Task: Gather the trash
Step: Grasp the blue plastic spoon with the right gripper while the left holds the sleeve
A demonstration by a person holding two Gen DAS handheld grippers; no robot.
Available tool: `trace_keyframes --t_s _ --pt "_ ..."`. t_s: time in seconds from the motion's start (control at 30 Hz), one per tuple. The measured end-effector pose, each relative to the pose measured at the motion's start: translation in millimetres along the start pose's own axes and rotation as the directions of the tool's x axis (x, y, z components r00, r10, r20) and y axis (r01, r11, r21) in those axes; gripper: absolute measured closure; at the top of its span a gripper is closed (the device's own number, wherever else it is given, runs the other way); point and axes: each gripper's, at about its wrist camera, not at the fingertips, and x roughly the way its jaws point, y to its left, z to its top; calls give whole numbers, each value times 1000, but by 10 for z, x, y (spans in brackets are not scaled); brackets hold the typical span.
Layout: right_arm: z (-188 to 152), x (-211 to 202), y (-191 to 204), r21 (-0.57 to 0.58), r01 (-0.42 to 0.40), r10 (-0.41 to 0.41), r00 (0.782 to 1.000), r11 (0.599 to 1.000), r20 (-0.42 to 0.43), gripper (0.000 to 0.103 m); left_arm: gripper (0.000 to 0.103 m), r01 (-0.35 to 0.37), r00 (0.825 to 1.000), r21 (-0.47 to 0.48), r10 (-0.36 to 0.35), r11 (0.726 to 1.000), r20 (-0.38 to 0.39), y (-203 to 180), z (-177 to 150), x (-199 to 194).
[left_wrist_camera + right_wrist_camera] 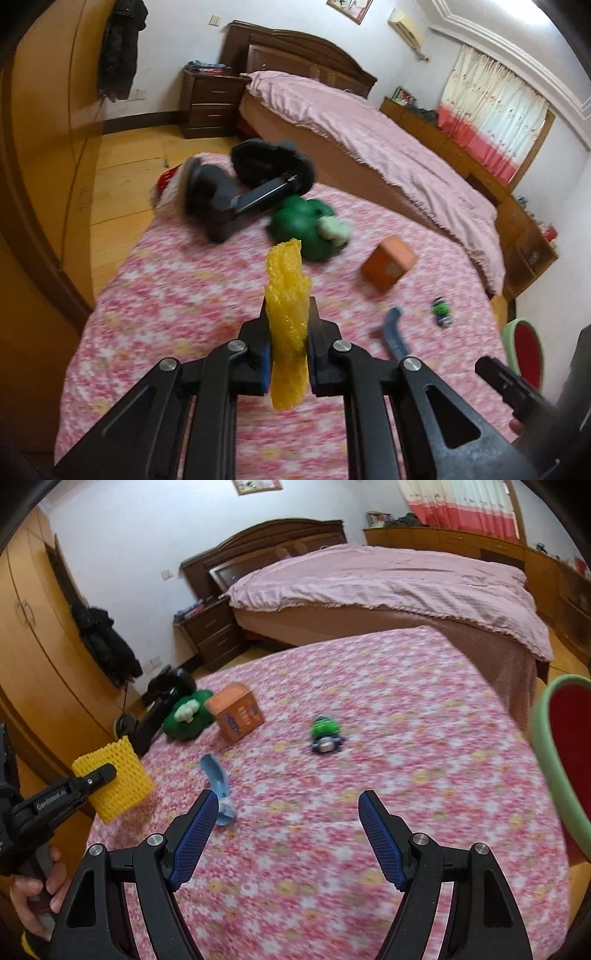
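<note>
Above the floral-clothed counter point(369, 709), left of the orange box point(236, 712), the left tongs point(287, 325) clamp yellow foam netting point(288, 295), while the right tongs point(286, 834) gape wide and empty.

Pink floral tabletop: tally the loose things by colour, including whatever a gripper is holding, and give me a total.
Yellow: 1, the foam net held in the left gripper
Green: 2, the green plush and the small green toy
Orange: 1, the orange box
Blue: 1, the blue wrapper
Black: 1, the black stand
Total: 6
</note>
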Motion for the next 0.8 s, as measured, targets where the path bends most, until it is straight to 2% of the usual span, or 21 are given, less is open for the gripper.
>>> trace_keyframes --t_s 0.17,0.3,0.5,0.63,0.8 --pt "-41 263 257 -54 4 -5 1000 999 -22 25 90 -43 999 -10 43 999 1 185 -98 42" --pt "-109 456 415 -90 6 -9 999 996 -36 27 90 -22 1000 8 22 1000 18 200 -160 50" --pt "-159 663 519 -97 37 -43 997 995 -62 62 89 25 999 55 -27 998 41 144 -208 48" --pt "-181 724 529 -97 89 -95 994 991 -62 73 90 103 994 40 -105 994 39 126 -229 26" --pt "-204 741 542 -111 122 -128 991 986 -49 80 89 188 981 41 -189 981 48 54 -222 -50"
